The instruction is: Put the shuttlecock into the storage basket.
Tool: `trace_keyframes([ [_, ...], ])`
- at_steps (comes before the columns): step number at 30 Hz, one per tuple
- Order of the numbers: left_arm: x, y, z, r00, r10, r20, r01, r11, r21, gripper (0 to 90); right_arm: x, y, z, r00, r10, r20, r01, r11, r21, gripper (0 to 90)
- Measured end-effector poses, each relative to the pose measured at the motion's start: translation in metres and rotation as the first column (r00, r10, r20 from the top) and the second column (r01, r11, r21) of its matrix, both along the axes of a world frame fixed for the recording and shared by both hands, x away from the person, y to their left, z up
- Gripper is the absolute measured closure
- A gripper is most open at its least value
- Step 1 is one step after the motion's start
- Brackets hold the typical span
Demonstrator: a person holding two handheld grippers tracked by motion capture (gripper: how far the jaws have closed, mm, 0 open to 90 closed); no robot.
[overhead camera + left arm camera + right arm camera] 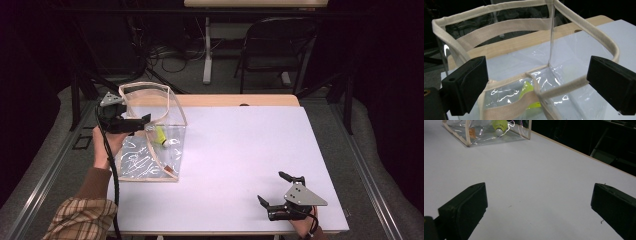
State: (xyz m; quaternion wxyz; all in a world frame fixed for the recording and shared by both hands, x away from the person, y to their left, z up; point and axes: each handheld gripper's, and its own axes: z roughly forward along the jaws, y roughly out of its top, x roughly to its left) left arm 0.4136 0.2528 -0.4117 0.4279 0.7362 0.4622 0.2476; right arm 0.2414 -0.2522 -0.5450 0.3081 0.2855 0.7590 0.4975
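A clear plastic bag [145, 162] with beige fabric trim stands open at the left of the white table top [250, 145]. A yellow shuttlecock [161, 136] lies inside it, white tip down. My left gripper [140, 122] is at the bag's left rim. In the left gripper view its jaws stand wide apart, open, with the bag's trim [564, 88] and the shuttlecock [529, 88] between and below them. My right gripper [271, 187] rests open near the table's front right edge, nothing between its jaws. In the right gripper view the bag [469, 136] and shuttlecock [499, 125] lie far off.
A small orange tag [170, 170] sits at the bag's near corner. A dark folding chair [280, 40] and cables stand on the floor behind the table. The wooden table edge [240, 100] shows beyond the white top.
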Motion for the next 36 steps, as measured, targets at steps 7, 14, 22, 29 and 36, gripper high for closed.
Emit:
trace_keyframes([
  [7,-0.019,0.008,-0.002,0.9991,0.020,0.036,-0.020,0.9996,-0.022,0.2,0.000,0.001,0.000,1.0000,-0.002,-0.003,0.002,1.000,-0.001,0.0],
  [14,-0.042,0.009,-0.007,0.9972,0.014,0.073,-0.012,0.9996,-0.025,0.2,0.001,0.001,-0.001,1.0000,-0.003,-0.002,0.003,1.000,-0.005,0.0],
  [22,-0.070,0.007,-0.013,0.9922,-0.005,0.124,0.009,0.9996,-0.027,0.1,0.000,0.003,0.000,1.0000,0.005,0.002,-0.005,1.000,-0.010,0.0],
  [29,-0.088,0.004,-0.019,0.9871,-0.028,0.158,0.032,0.9992,-0.024,0.1,0.000,0.003,0.001,1.0000,0.005,0.004,-0.005,1.000,-0.008,0.0],
  [36,-0.103,0.001,-0.032,0.9825,-0.044,0.181,0.048,0.9986,-0.020,0.0,0.000,0.003,0.001,1.0000,0.007,0.001,-0.007,1.000,-0.008,0.0],
])
